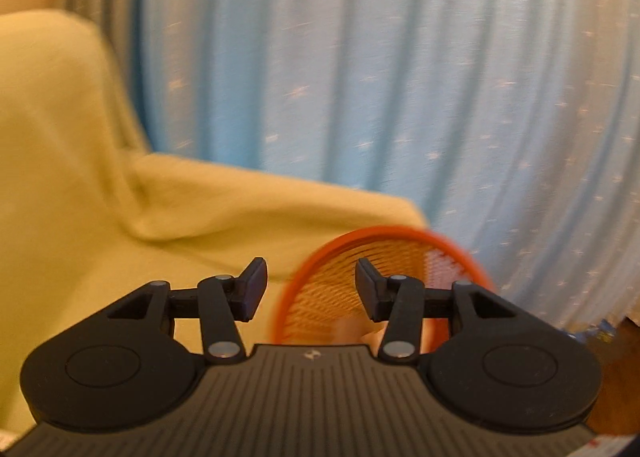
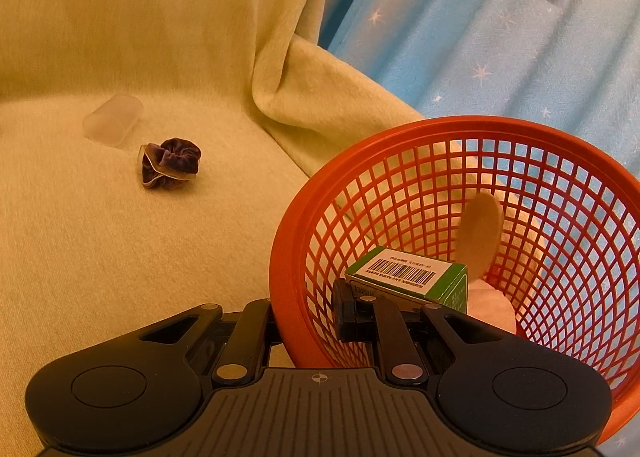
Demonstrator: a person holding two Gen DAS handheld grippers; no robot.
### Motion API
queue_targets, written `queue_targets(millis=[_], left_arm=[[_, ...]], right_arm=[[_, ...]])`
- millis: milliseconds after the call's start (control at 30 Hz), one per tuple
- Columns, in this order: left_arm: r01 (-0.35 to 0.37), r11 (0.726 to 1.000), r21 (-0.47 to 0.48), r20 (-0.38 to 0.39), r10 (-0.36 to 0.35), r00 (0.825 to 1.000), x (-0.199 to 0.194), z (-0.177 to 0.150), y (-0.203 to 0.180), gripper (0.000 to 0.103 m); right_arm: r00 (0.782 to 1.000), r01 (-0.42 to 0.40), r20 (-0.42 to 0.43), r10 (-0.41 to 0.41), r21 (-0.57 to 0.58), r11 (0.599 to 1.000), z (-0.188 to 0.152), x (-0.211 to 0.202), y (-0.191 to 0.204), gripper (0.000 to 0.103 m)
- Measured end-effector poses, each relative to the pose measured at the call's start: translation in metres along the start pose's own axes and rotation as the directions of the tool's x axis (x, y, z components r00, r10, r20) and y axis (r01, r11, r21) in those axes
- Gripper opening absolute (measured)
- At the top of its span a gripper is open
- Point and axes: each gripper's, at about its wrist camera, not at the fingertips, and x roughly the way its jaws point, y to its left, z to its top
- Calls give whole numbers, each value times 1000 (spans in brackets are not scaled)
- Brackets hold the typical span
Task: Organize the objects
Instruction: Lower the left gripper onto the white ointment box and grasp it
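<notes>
Right tool (image 2: 306,321) is clamping the orange basket (image 2: 568,225) rim, steadying it for loading; a green box (image 2: 408,277) is lying inside. Left tool (image 1: 310,285) is hanging open, empty. A velvet scrunchie (image 2: 170,163) and a clear case (image 2: 113,119) are waiting on the yellow-draped seat (image 2: 100,257) at ten o'clock.

Left wrist view: looks forward and slightly down over its gripper (image 1: 310,285), toward the far blue curtain (image 1: 400,77). Right wrist view: angled down, close over the orange basket (image 2: 292,257). Shared: basket (image 1: 288,293), curtain (image 2: 500,57), yellow-covered seat (image 1: 80,197) (image 2: 120,257).
</notes>
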Motion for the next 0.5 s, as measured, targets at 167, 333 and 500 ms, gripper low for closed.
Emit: queue_targets(millis=[167, 333, 500], left_arm=[[-170, 983, -76, -35, 168, 985, -25, -28, 61, 46], [-349, 927, -134, -90, 339, 936, -57, -61, 120, 50], [-483, 858, -175, -156, 460, 874, -85, -97, 163, 59]], right_arm=[[1000, 0, 0, 0, 4, 1000, 0, 0, 0, 10], [1000, 0, -1, 0, 3, 1000, -1, 0, -1, 10], [1000, 0, -1, 0, 2, 1000, -1, 0, -1, 10]])
